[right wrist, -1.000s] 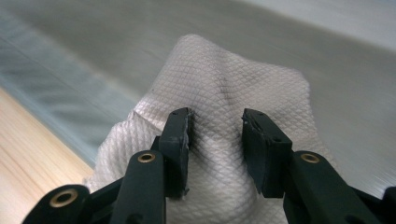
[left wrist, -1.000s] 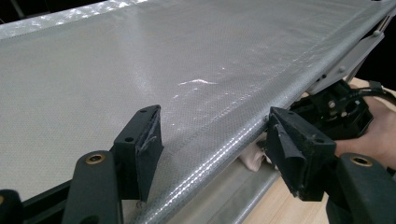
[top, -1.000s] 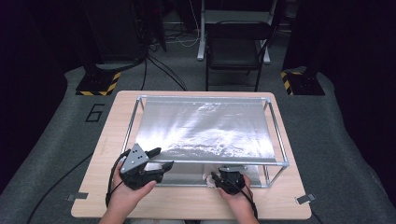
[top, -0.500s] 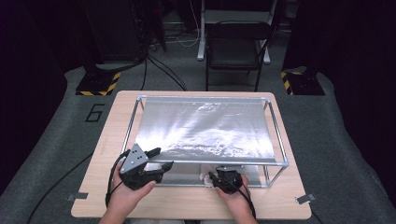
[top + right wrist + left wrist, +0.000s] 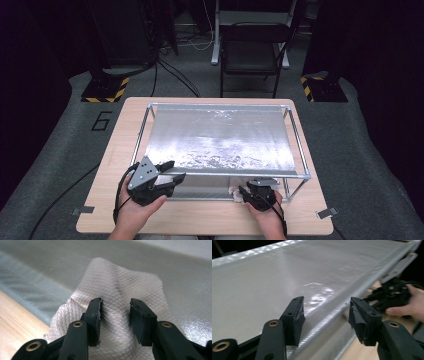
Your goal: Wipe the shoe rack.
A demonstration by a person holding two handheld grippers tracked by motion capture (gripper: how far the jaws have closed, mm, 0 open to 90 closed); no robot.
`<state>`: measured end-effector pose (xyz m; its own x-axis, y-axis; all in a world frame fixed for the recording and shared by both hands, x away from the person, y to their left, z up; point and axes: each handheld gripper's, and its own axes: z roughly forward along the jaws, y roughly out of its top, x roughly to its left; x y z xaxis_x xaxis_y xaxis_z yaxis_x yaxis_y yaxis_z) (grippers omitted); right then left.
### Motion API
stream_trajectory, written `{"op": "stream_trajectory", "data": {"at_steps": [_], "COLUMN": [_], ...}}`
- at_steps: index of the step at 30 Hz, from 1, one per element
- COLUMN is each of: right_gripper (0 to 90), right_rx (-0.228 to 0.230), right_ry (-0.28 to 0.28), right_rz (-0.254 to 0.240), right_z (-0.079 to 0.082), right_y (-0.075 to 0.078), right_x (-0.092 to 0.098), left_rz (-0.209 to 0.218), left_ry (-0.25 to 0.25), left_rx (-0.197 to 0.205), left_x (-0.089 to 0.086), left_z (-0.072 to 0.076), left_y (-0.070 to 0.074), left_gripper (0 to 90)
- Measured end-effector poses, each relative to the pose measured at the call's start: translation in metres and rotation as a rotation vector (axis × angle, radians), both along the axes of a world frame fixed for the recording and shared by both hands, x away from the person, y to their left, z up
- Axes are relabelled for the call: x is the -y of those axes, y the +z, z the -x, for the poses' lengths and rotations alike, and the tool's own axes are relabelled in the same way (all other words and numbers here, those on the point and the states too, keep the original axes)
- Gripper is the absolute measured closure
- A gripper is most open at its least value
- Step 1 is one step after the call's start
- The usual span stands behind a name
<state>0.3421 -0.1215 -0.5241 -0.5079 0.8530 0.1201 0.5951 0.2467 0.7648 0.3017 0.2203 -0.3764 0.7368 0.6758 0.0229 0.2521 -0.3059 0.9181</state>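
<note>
While the right gripper (image 5: 115, 312) pinched the soft, light paper towel (image 5: 130, 285) at its bunched middle, the left gripper (image 5: 325, 315), jaws spread and just closing, straddled the stiff metal shelf (image 5: 287, 277) edge.

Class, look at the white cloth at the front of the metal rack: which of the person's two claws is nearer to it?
The right. The right claw pinches the white cloth between its jaws. The left claw is apart from it, at the rack's front-left edge, its jaws just closing around that edge.

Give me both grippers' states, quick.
Left gripper: open, jaws just been closing, astride the sheet's front edge, not yet pressing.
Right gripper: shut on the cloth, a fold bunched between its pads.
</note>
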Motion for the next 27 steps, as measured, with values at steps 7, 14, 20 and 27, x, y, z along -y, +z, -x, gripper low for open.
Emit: {"op": "stream_trajectory", "data": {"at_steps": [7,14,20,27], "right_gripper": [61.0,61.0,61.0,61.0], "right_rx": [-0.01,-0.008,-0.008,0.036], "right_ry": [-0.013,-0.019,-0.012,0.017], "right_rz": [-0.013,-0.011,-0.005,0.034], "right_z": [0.001,0.002,0.002,-0.001], "right_y": [0.0,0.0,0.0,0.0], "right_x": [-0.001,-0.002,-0.003,0.001], "left_rz": [0.009,0.004,-0.04,-0.059], "left_ry": [-0.001,-0.014,-0.032,-0.017], "left_rx": [0.046,0.055,-0.015,-0.067], "left_x": [0.0,0.001,0.012,0.014], "left_z": [0.022,0.037,0.027,0.007], "left_y": [0.001,-0.01,-0.052,-0.09], "left_gripper": [42.8,46.6,46.4,47.1]}}
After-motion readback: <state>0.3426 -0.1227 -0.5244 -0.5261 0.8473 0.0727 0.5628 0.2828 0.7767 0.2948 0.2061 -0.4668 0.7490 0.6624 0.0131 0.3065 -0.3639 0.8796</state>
